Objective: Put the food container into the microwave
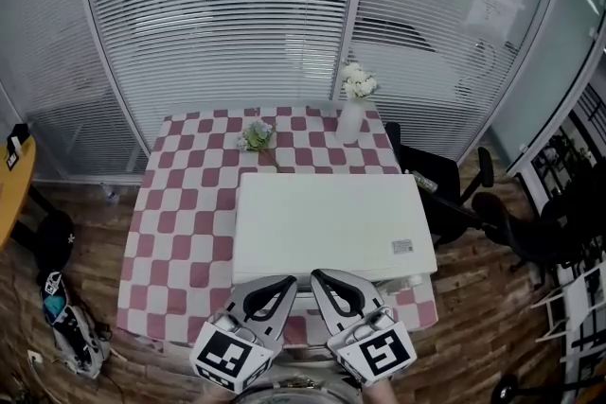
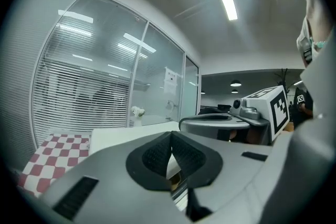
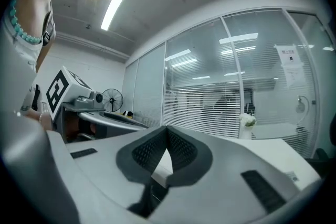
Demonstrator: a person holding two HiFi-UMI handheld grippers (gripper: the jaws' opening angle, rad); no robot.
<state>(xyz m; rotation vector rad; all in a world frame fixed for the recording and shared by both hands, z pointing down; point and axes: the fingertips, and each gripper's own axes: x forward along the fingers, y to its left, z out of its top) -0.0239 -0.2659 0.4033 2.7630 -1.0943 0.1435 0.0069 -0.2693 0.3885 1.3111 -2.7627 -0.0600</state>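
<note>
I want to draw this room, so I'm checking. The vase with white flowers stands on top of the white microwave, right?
Not quite. The vase with white flowers stands on the checkered table, behind the white microwave, not on top of it. The head view shows this.

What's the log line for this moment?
left gripper shut, empty | right gripper shut, empty | both at microwave near edge | container not in view
</note>
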